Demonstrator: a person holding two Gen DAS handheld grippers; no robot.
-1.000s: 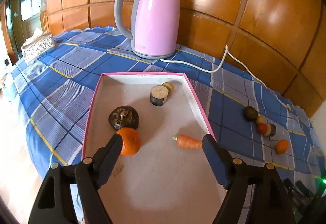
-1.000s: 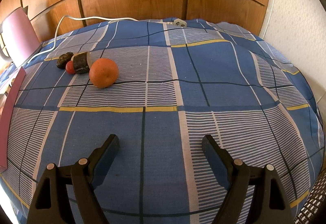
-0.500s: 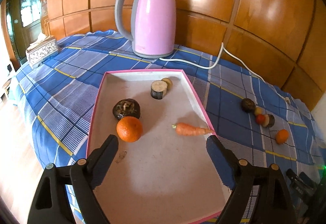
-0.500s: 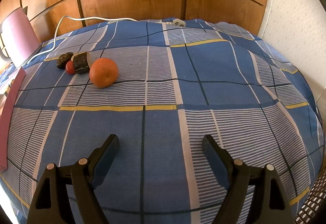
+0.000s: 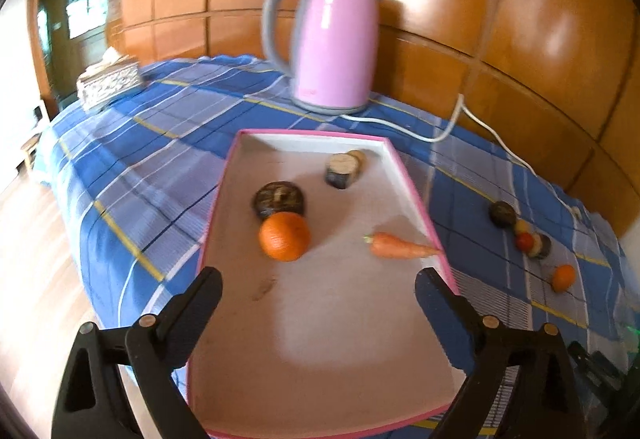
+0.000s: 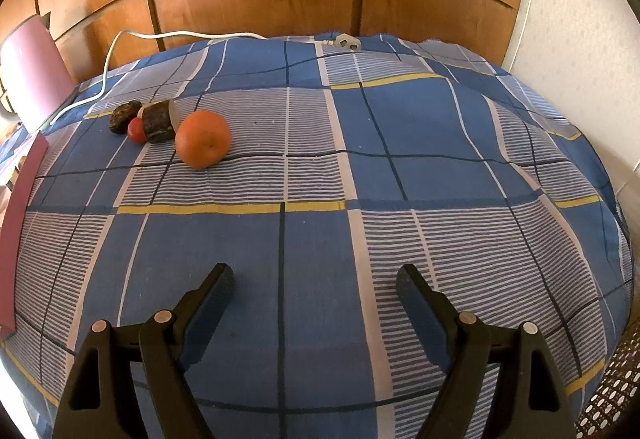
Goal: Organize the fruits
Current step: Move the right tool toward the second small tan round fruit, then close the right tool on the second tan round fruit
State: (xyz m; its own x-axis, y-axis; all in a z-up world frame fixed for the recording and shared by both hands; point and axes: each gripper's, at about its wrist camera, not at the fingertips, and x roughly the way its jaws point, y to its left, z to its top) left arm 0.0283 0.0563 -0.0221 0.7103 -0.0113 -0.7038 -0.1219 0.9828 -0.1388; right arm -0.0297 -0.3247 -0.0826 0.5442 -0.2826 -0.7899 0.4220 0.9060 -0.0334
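A pink-rimmed tray (image 5: 412, 191) holds an orange (image 5: 284, 236), a dark round fruit (image 5: 279, 198), a carrot (image 5: 400, 248) and a cut dark piece (image 5: 340, 169). My left gripper (image 5: 318, 293) is open and empty above the tray's near half. On the cloth to the right lie a dark fruit (image 5: 502, 214), a small red fruit (image 5: 525, 240) and an orange (image 5: 563, 277). In the right wrist view the same orange (image 6: 203, 139), red fruit (image 6: 137, 130), cut piece (image 6: 160, 120) and dark fruit (image 6: 125, 112) sit far left. My right gripper (image 6: 315, 285) is open and empty, well short of them.
A pink kettle (image 5: 334, 43) stands behind the tray, its white cord (image 5: 452, 127) trailing right across the blue checked cloth (image 6: 360, 179). A tissue box (image 5: 109, 83) sits at the far left. Wood panelling backs the table. The tray's edge (image 6: 20, 199) shows left.
My left gripper has drawn back and up from the tray, leaving the orange lying by the dark fruit. The right gripper has not moved.
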